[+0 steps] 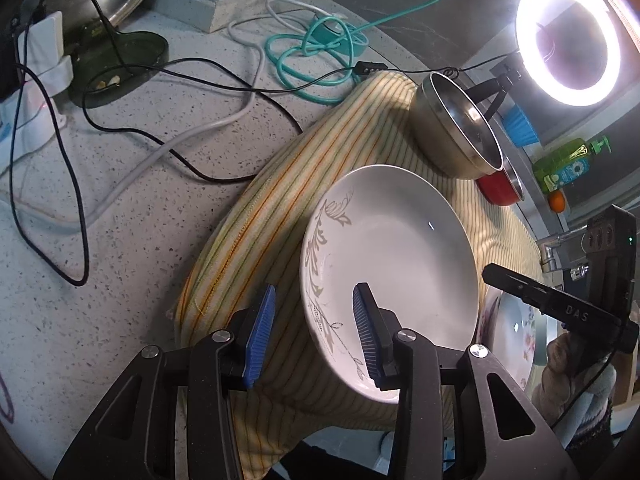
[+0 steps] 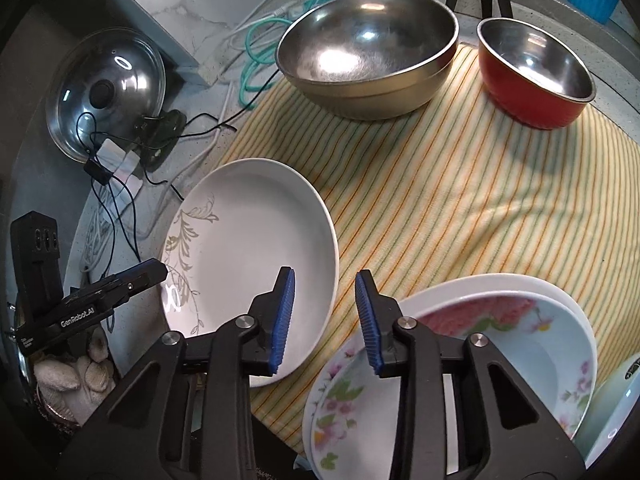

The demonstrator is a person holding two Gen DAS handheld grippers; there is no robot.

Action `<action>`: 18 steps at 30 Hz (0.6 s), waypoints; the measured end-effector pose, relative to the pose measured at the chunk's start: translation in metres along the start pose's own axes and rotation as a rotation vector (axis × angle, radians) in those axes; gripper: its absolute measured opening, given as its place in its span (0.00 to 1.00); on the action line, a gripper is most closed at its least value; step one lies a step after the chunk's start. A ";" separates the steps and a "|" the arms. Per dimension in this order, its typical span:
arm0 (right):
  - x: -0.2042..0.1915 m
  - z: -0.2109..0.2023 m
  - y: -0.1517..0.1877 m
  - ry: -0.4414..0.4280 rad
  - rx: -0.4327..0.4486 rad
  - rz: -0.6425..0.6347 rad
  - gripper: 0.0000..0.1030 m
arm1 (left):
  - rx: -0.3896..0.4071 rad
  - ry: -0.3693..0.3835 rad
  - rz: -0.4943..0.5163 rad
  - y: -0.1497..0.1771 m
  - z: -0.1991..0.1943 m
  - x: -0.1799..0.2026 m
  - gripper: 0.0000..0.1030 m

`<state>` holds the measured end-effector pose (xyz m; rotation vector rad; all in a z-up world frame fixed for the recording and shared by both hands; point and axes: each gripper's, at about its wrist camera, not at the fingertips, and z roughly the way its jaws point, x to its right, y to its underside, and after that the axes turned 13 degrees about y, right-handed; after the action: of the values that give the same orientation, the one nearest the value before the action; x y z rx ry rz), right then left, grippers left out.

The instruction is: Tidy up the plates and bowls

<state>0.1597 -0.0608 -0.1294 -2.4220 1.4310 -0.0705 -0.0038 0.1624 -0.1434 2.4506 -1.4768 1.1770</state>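
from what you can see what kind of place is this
Most likely a home kitchen counter beside a sink: a tap and a green dish soap bottle stand at its edge, a pot lid leans against the wall, and plates and bowls sit on a striped cloth.

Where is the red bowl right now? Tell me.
In the right wrist view the red bowl sits upright at the far right of the striped cloth, just right of the large steel bowl.
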 end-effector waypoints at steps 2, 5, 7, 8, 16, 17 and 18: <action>0.000 0.005 -0.002 0.003 -0.011 0.003 0.25 | -0.005 0.009 -0.007 0.000 0.001 -0.001 0.36; -0.003 0.010 -0.004 0.007 -0.025 -0.002 0.21 | -0.008 0.011 -0.009 0.000 0.003 -0.003 0.35; -0.004 0.013 -0.004 0.012 -0.029 -0.007 0.21 | -0.012 0.018 -0.016 0.000 0.004 -0.005 0.32; -0.005 0.014 -0.004 0.015 -0.032 -0.010 0.20 | -0.014 0.019 -0.017 0.000 0.005 -0.006 0.31; -0.004 0.024 -0.007 0.013 -0.051 -0.002 0.10 | -0.035 0.029 -0.010 -0.003 0.013 -0.006 0.25; -0.003 0.024 -0.007 0.013 -0.050 0.002 0.10 | -0.037 0.031 -0.008 -0.003 0.013 -0.005 0.25; -0.003 0.024 -0.007 0.012 -0.048 0.003 0.10 | -0.038 0.037 0.000 -0.003 0.013 -0.002 0.25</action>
<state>0.1690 -0.0495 -0.1493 -2.4620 1.4581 -0.0507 0.0060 0.1602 -0.1527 2.3911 -1.4753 1.1758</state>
